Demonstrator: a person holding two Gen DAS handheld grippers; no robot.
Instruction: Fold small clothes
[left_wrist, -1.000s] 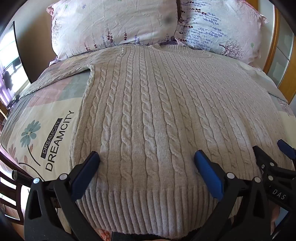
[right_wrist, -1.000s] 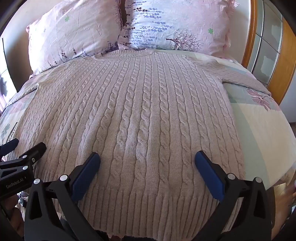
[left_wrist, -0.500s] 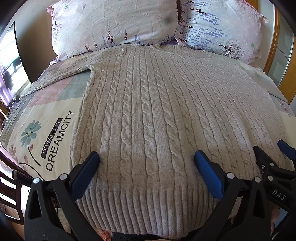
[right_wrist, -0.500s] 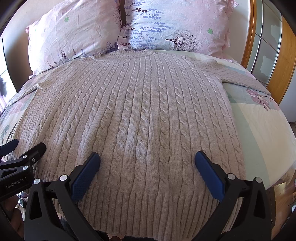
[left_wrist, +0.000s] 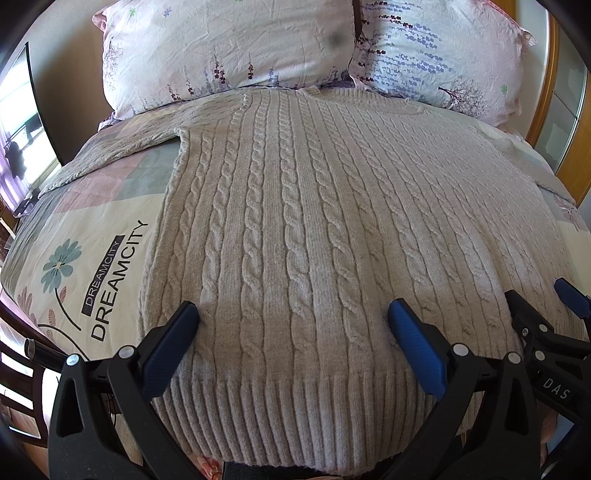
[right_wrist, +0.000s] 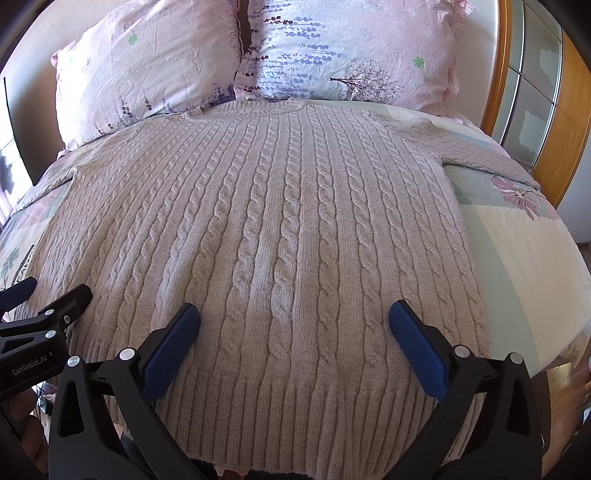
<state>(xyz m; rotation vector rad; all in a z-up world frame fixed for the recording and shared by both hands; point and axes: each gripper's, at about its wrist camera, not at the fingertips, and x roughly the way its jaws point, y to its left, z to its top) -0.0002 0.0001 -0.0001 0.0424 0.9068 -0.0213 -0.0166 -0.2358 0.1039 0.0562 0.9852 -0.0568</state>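
Observation:
A beige cable-knit sweater (left_wrist: 295, 221) lies flat on the bed, neck toward the pillows, ribbed hem nearest me; it also shows in the right wrist view (right_wrist: 280, 229). Its left sleeve (left_wrist: 122, 147) and right sleeve (right_wrist: 480, 151) stretch outward. My left gripper (left_wrist: 293, 317) is open and empty over the hem's left part. My right gripper (right_wrist: 295, 317) is open and empty over the hem's right part. Each gripper shows at the edge of the other's view, the right one (left_wrist: 554, 332) and the left one (right_wrist: 40, 321).
Two floral pillows (left_wrist: 229, 51) (right_wrist: 351, 51) lie at the head of the bed. The printed bedsheet (left_wrist: 92, 266) shows left of the sweater and right of it (right_wrist: 517, 251). A wooden-framed glass panel (right_wrist: 524, 92) stands at the right.

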